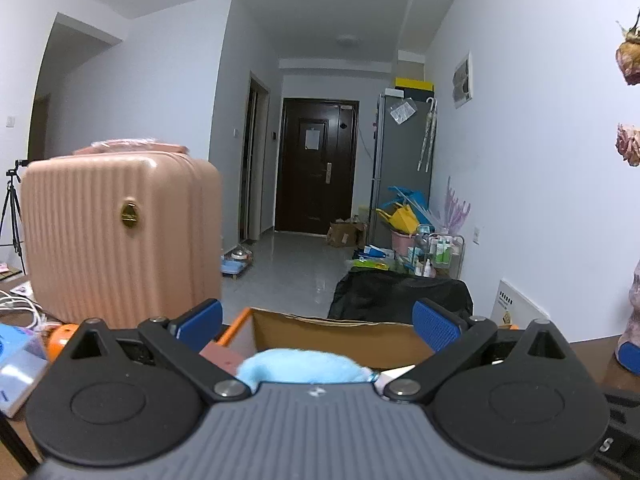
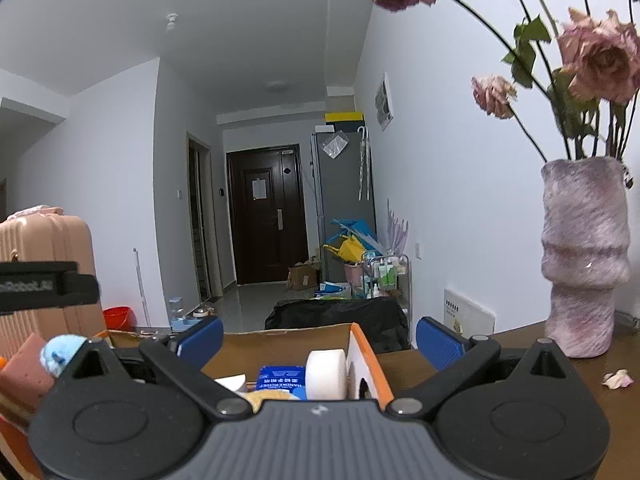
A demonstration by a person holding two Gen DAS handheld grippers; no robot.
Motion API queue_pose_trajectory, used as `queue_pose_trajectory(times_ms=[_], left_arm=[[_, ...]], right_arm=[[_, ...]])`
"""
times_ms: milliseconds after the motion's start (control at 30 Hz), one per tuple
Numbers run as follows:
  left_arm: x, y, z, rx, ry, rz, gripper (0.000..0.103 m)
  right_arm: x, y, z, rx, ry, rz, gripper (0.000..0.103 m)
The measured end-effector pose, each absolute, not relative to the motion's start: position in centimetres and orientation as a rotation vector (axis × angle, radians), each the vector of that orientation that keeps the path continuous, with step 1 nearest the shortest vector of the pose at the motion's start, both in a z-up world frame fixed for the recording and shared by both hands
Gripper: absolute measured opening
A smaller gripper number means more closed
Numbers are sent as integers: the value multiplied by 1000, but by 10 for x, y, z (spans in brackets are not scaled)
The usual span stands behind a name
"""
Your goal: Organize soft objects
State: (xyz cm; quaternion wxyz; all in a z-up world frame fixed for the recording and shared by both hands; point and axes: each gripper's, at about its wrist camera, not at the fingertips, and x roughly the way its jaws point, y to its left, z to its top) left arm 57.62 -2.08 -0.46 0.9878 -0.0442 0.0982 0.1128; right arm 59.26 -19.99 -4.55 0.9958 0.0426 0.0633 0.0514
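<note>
A cardboard box [image 1: 340, 334] with an orange rim stands on the brown table, right in front of both grippers. My left gripper [image 1: 318, 322] is open above it, with nothing between its blue pads [image 1: 200, 320]. Just under it, a light blue plush [image 1: 304, 366] lies in the box beside a pink sponge [image 1: 222, 356]. My right gripper [image 2: 319, 342] is open too and holds nothing. Beneath it the box [image 2: 280, 344] holds a white roll [image 2: 326, 374] and a blue tissue pack [image 2: 282, 378]. The same blue plush [image 2: 60, 354] and sponge [image 2: 24, 368] show at the left.
A pink suitcase [image 1: 120, 232] stands at the left behind the box. A furry pink vase [image 2: 584, 256] with dried roses stands on the table at the right, with a fallen petal [image 2: 618, 380] near it. A black bag [image 1: 400, 296] lies beyond the box. The left gripper's body [image 2: 40, 286] shows at the left of the right wrist view.
</note>
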Motion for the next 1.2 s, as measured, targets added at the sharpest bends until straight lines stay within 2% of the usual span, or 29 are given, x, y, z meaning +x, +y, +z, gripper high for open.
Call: queue_pose_trajectory(times_ms=[1200], left_arm=[[427,17,-20,-54,248,242,103]], right_arm=[[434,-234,-49,39,174,58,103]])
